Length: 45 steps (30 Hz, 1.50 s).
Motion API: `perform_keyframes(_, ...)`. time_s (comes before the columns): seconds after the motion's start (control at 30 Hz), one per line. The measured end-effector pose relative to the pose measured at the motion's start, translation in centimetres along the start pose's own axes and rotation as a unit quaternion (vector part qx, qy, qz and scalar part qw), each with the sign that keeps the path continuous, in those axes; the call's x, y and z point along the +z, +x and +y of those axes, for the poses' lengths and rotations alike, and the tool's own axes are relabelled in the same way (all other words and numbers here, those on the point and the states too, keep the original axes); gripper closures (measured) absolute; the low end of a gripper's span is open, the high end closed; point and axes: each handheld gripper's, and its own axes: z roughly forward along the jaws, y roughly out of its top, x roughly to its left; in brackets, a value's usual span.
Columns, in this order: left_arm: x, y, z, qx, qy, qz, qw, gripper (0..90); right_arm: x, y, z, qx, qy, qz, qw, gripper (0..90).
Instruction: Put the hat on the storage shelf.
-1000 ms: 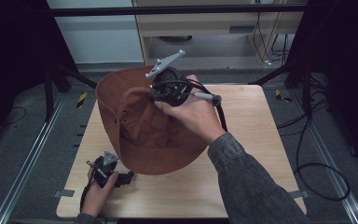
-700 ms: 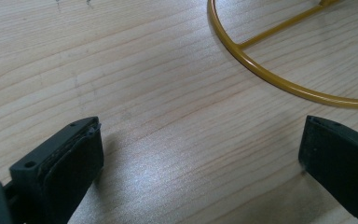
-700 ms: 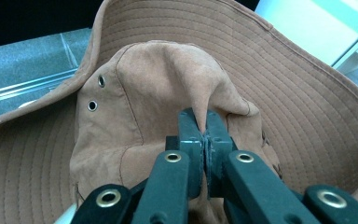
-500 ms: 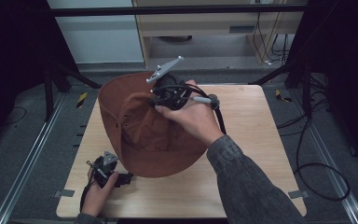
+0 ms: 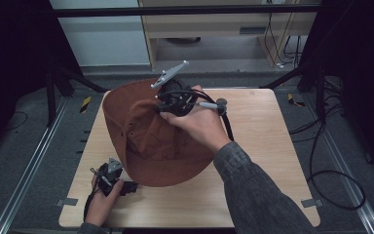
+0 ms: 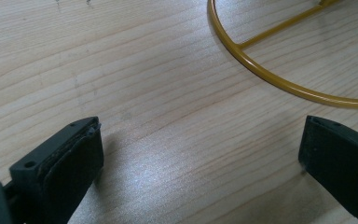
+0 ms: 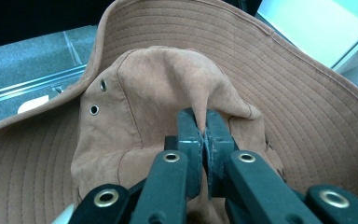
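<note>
The hat (image 5: 151,141) sits over the middle of the table (image 5: 268,136), tilted, its brim raised toward 11 o'clock and its lower edge down near the table at 6 o'clock; the right gripper (image 5: 168,105) is clamped on a fold of the crown, jaws pressed together with cloth between them in the right gripper view, where the hat (image 7: 135,107) shows 2 eyelets at 9 o'clock. The table's right half from 1 to 5 o'clock lies bare; the left gripper (image 5: 108,176) sits low at 7 o'clock, close to the near edge, just beside the brim. Its jaws stand wide apart over bare wood, holding nothing; a wire ring (image 6: 279,77) lies ahead at 1 o'clock, cut off by the frame. The hat hides the table under it; the right hand (image 5: 199,124) covers part of the crown.
</note>
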Motion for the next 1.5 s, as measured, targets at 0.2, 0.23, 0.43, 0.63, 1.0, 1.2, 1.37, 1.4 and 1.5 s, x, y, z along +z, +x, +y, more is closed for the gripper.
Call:
perform_keyframes(0.2,0.0,0.0,0.0,0.000,0.000,0.000,1.0000,0.0,0.2,-0.1,-0.1,0.001,0.002,0.001,1.0000,87.6)
perform_keyframes(0.23,0.0,0.0,0.0,0.000,0.000,0.000,1.0000,0.0,0.2,-0.1,-0.1,0.002,0.003,0.001,1.0000,87.5)
perform_keyframes(0.43,0.0,0.0,0.0,0.000,0.000,0.000,1.0000,0.0,0.1,-0.1,-0.2,0.003,0.001,0.000,1.0000,84.5)
perform_keyframes(0.63,0.0,0.0,0.0,0.000,0.000,0.000,1.0000,0.0,0.1,-0.2,-0.3,0.011,-0.003,-0.001,0.9999,72.1)
perform_keyframes(1.0,0.0,0.0,0.0,0.000,0.000,0.000,1.0000,0.0,-0.4,-0.5,-0.5,0.021,-0.005,-0.004,0.9998,54.8)
perform_keyframes(1.2,0.0,0.0,0.0,0.001,0.001,0.000,1.0000,0.0,-0.6,-0.3,-0.7,0.022,-0.008,-0.004,0.9997,37.8)
perform_keyframes(1.37,0.0,0.0,0.0,0.001,0.001,0.000,1.0000,0.0,-0.7,-0.1,-1.1,0.024,-0.012,-0.013,0.9995,25.1)
perform_keyframes(1.4,0.0,0.0,0.0,0.001,0.001,0.000,1.0000,0.0,-0.7,-0.1,-1.1,0.024,-0.012,-0.013,0.9995,25.1)
perform_keyframes(1.5,0.0,0.0,0.0,0.001,0.000,0.000,1.0000,0.0,-1.0,-0.1,-1.2,0.029,-0.017,-0.015,0.9993,19.3)
